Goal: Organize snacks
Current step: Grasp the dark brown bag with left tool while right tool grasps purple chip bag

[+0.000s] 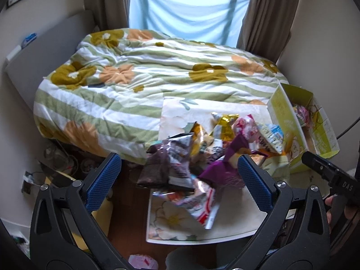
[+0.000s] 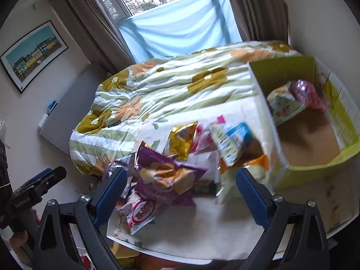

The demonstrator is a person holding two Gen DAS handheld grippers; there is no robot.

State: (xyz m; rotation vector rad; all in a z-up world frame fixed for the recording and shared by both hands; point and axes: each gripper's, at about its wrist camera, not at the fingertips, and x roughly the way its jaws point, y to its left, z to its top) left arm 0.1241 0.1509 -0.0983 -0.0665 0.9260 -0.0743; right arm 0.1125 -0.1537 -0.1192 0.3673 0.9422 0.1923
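Green carton [image 2: 315, 171]: 1. Snack bags inside carton [image 2: 303, 92]: 2. Loose snack bags on bench [image 2: 166, 180]: roughly 8, pile blurred.

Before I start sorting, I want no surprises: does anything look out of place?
Yes. The snack packets lie in a loose heap on the table, one red-and-white packet near its front edge; only two sit inside the green box.

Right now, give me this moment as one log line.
left gripper: open, empty | right gripper: open, empty | snack pile: on table | box: two packets inside
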